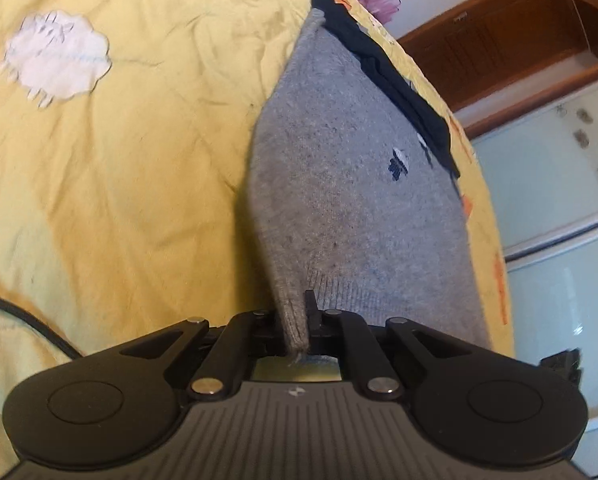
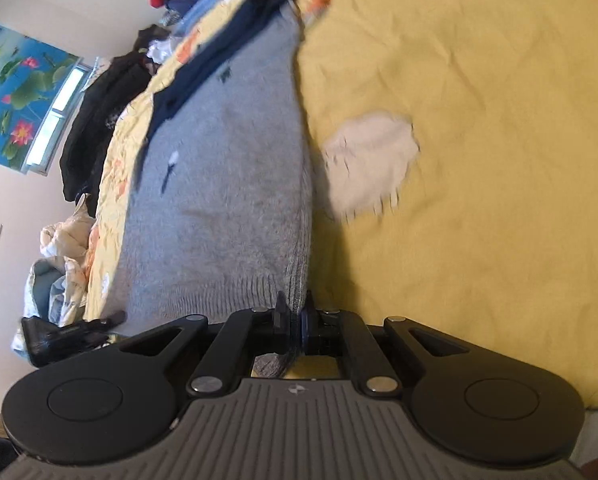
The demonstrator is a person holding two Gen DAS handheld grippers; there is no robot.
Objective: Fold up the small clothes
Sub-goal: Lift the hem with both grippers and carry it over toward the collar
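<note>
Your left gripper [image 1: 299,320] pinches the ribbed hem of the grey knitted sweater [image 1: 339,184]; your right gripper [image 2: 295,320] is clamped on the hem's other corner. The sweater lies flat on a wrinkled yellow bedsheet [image 1: 119,168] printed with a white sheep patch [image 1: 57,58], dark navy garment [image 2: 227,40] at its far edge. Lotus wall poster [image 2: 15,92] and piled clothes [image 2: 95,120] sit behind.
</note>
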